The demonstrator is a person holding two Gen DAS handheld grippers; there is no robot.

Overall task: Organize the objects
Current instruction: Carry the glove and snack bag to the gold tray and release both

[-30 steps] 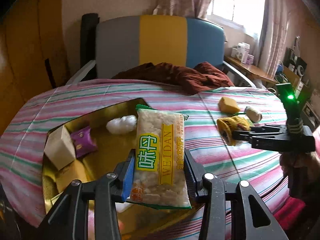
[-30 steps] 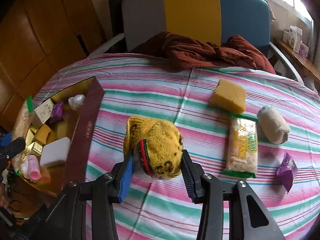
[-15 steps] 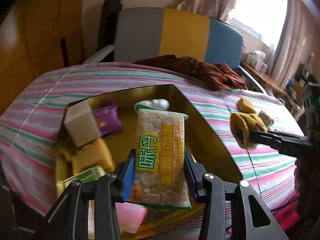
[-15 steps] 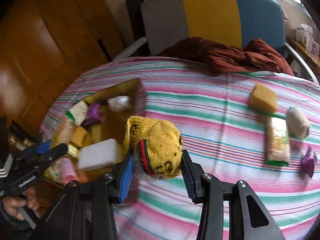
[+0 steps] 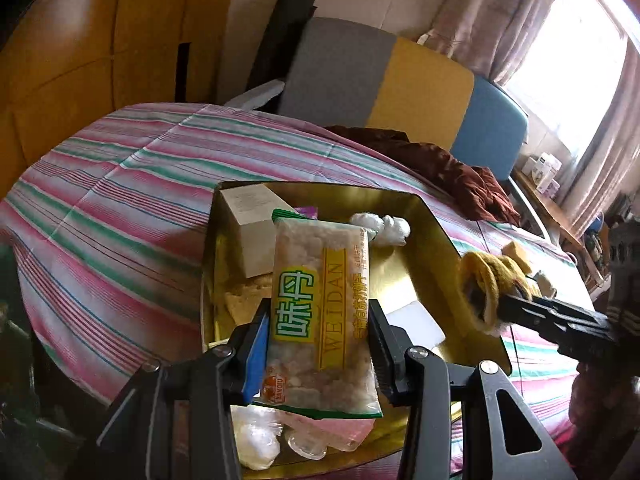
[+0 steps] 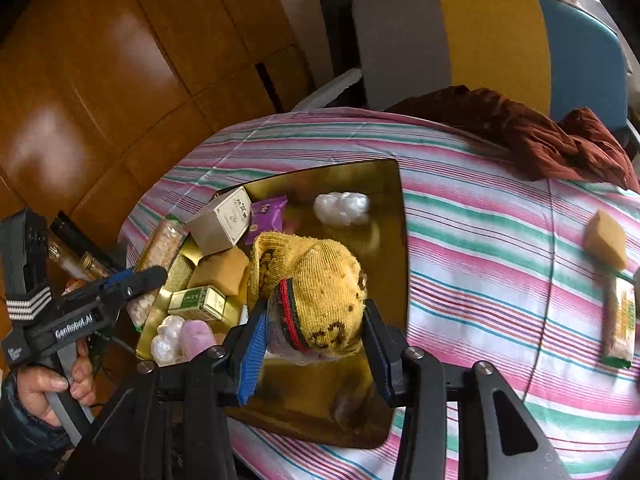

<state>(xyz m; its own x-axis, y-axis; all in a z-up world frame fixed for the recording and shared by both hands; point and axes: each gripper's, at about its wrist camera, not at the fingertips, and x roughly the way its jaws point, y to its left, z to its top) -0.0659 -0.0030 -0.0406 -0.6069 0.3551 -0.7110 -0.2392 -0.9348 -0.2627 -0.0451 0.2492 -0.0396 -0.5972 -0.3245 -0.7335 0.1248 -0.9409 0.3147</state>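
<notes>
Fingers of my left gripper (image 5: 318, 354) pinched the snack packet (image 5: 320, 312) and my right gripper (image 6: 312, 354) clamped the yellow sock (image 6: 310, 294), both hovering over the gold tray (image 6: 390, 280) at frame centre for dropping in.

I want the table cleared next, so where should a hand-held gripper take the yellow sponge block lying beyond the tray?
Grip the sponge across its two flat side faces, coming from above. It lies flat on the cloth, clear on most sides; only the snack bar lies close at its near end.
</notes>
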